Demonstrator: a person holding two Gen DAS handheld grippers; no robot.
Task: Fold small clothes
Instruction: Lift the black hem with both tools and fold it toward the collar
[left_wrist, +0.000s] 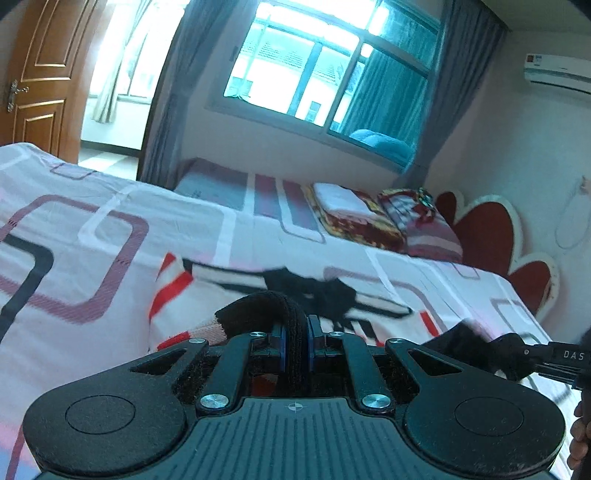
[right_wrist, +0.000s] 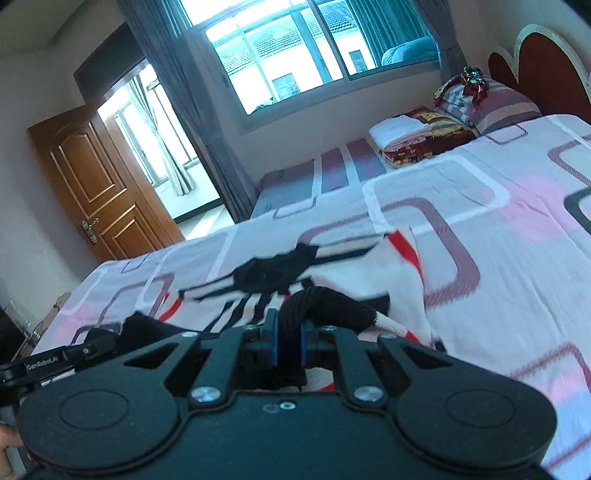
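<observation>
A small knitted sweater (left_wrist: 229, 295), white with red and black stripes and a black figure, lies spread on the bed. My left gripper (left_wrist: 295, 332) is shut on its black ribbed hem (left_wrist: 266, 306), lifted off the bed. My right gripper (right_wrist: 287, 338) is shut on another stretch of that black hem (right_wrist: 328, 302). In the left wrist view the right gripper (left_wrist: 517, 354) shows at the right edge, with black cloth in it. The left gripper (right_wrist: 88, 349) shows at the left edge of the right wrist view. The sweater (right_wrist: 351, 266) stretches away from both grippers.
The bed has a pink and white sheet (left_wrist: 92, 221) with rounded-square patterns. Folded blankets (left_wrist: 354, 214) and a pillow (left_wrist: 424, 225) lie near the red headboard (left_wrist: 487, 229). Beyond the bed are a window (left_wrist: 325, 62) with grey curtains and a wooden door (right_wrist: 103, 192).
</observation>
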